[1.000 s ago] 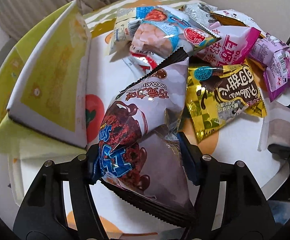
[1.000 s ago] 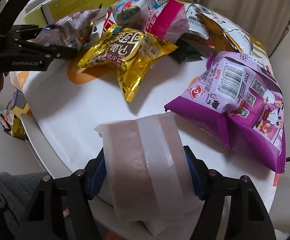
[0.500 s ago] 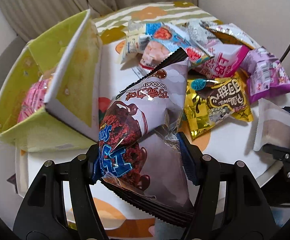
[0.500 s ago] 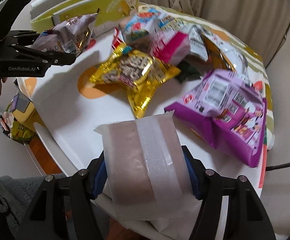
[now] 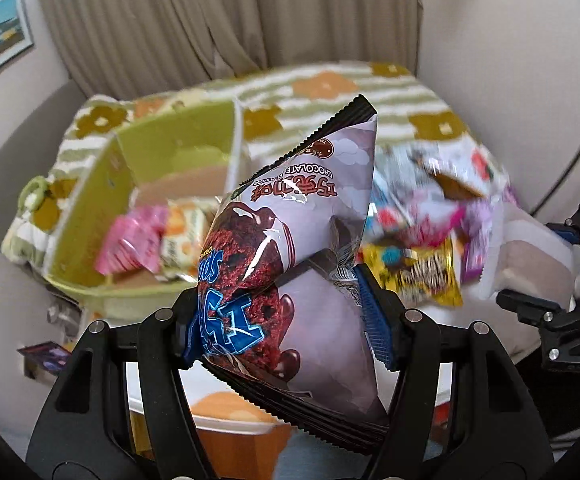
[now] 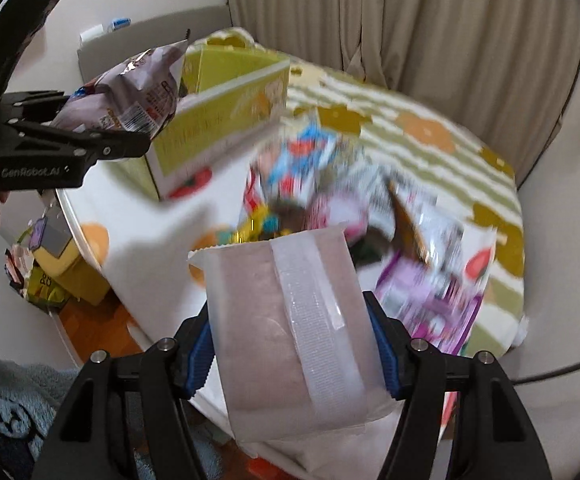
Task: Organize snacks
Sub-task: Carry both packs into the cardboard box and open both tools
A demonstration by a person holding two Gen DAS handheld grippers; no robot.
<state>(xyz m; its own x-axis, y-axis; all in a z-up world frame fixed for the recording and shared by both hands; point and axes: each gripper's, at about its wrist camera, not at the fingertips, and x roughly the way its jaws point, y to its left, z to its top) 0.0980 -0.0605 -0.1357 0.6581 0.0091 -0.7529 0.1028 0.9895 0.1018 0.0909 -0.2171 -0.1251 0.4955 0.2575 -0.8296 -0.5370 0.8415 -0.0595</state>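
While both hands hang above the table (image 6: 138,216), my left gripper (image 5: 286,312) is clenched on a chocolate snack bag (image 5: 301,240), blue pads pressing its lower half from both sides. Bag stands tilted, serrated black top edge pointing up and away, print upside down to me. From the right wrist view the same bag (image 6: 130,92) sticks out past the left gripper (image 6: 102,136), in front of the green box.

My right gripper (image 6: 290,356) grasps a pale translucent packet (image 6: 286,320) with a white seam strip down its middle; pads bear on both its edges. Packet rises upright between the fingers, clear of the tabletop.

Green box (image 5: 138,184) sits open at the table's left side; a pink packet (image 5: 130,244) and an orange-and-white one lie inside. Pile of snacks (image 6: 329,208) lies on the table beyond the pale packet, blurred: a gold bag (image 5: 425,272), purple bag (image 6: 429,300), others I cannot tell apart. Striped flowered cloth (image 6: 429,132) behind, curtain (image 5: 218,20) beyond.
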